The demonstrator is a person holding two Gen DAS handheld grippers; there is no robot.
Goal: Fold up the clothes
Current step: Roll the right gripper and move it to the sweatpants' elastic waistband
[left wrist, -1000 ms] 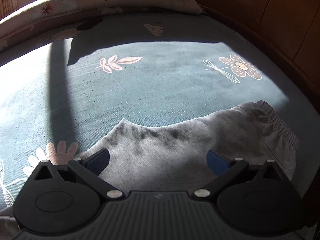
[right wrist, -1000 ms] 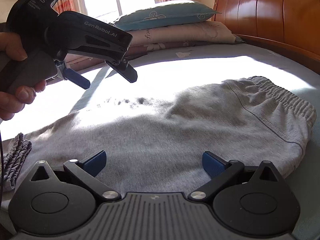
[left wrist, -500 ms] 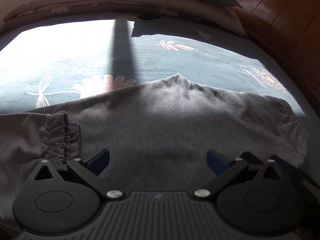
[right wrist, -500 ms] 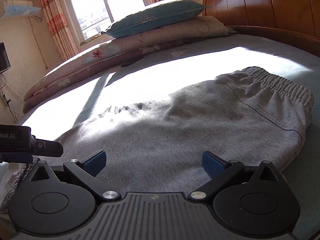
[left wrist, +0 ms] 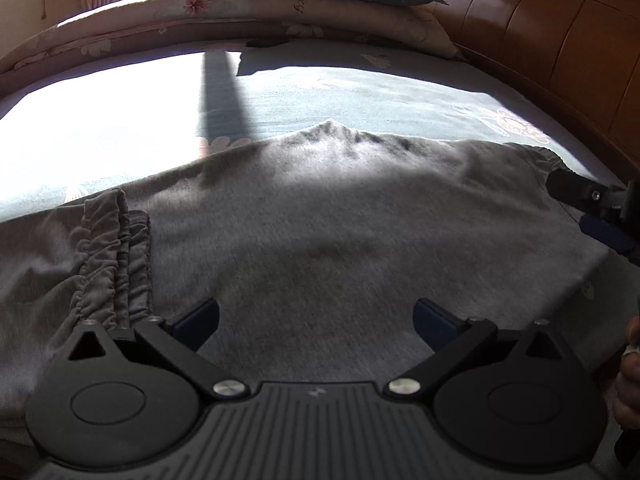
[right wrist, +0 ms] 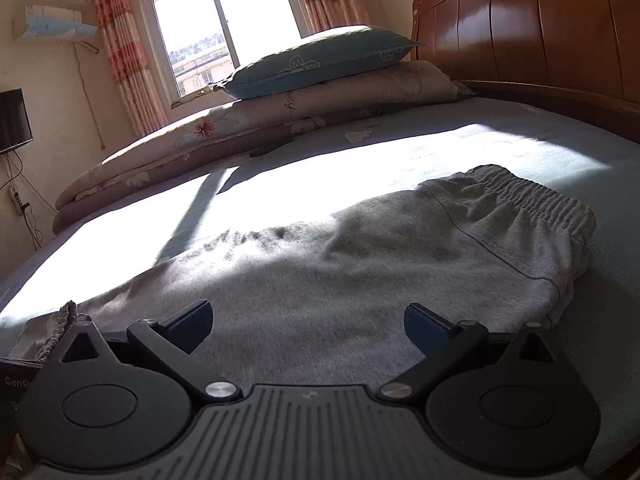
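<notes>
Grey sweatpants (left wrist: 320,220) lie flat across the teal bedsheet (left wrist: 360,92), folded lengthwise. Their gathered leg cuffs (left wrist: 112,256) rest at the left, on top of the fabric. The elastic waistband (right wrist: 532,200) sits at the right end in the right wrist view. My left gripper (left wrist: 316,318) hovers open over the near middle of the pants, with nothing between its fingers. My right gripper (right wrist: 308,322) is open too, low above the pants' near edge (right wrist: 320,344). Its dark fingertips (left wrist: 576,192) also show at the right side of the left wrist view.
Pillows (right wrist: 320,64) and a folded floral quilt (right wrist: 240,132) are stacked at the far side under a window (right wrist: 224,28). A wooden headboard (right wrist: 540,32) runs along the right. A person's hand (left wrist: 630,376) shows at the right edge. Strong sunlight covers the far sheet.
The left gripper has pulled back and swung left, so the cuffs and the whole pants are now in its view. The right gripper has sunk lower towards the fabric. Both stayed open.
</notes>
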